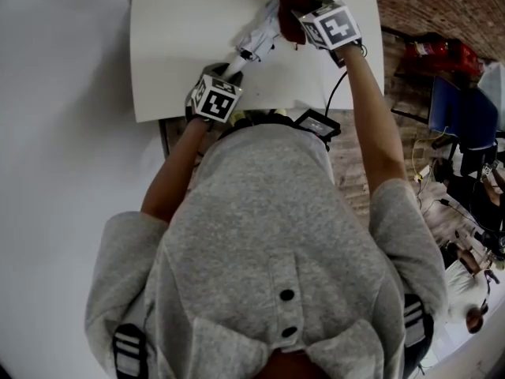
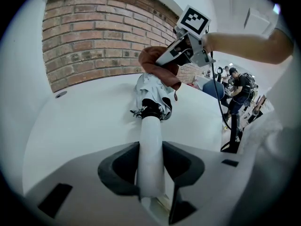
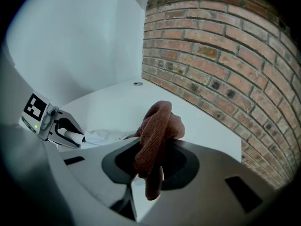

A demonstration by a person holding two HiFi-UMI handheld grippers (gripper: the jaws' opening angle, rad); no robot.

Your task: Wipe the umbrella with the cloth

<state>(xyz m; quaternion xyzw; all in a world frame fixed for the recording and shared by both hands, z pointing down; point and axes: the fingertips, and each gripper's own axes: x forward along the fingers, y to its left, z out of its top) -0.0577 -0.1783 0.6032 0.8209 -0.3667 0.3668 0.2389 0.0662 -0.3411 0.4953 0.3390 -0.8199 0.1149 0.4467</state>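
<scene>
A folded white umbrella (image 1: 259, 36) lies slantwise over the white table (image 1: 173, 46). My left gripper (image 1: 225, 73) is shut on its white handle (image 2: 151, 152), which runs out between the jaws to the bunched canopy (image 2: 153, 94). My right gripper (image 1: 304, 18) is shut on a reddish-brown cloth (image 3: 154, 138). The cloth (image 1: 293, 6) rests against the far end of the umbrella canopy; in the left gripper view the cloth (image 2: 160, 69) drapes over the canopy top under the right gripper (image 2: 181, 51). The left gripper (image 3: 63, 128) shows at the left of the right gripper view.
A brick wall (image 3: 225, 55) stands behind the table. To the right of the table, the floor holds a red object (image 1: 434, 54), blue chairs (image 1: 465, 117) and cables. People (image 2: 242, 91) stand in the room's background. A small round hole (image 3: 137, 84) is in the tabletop.
</scene>
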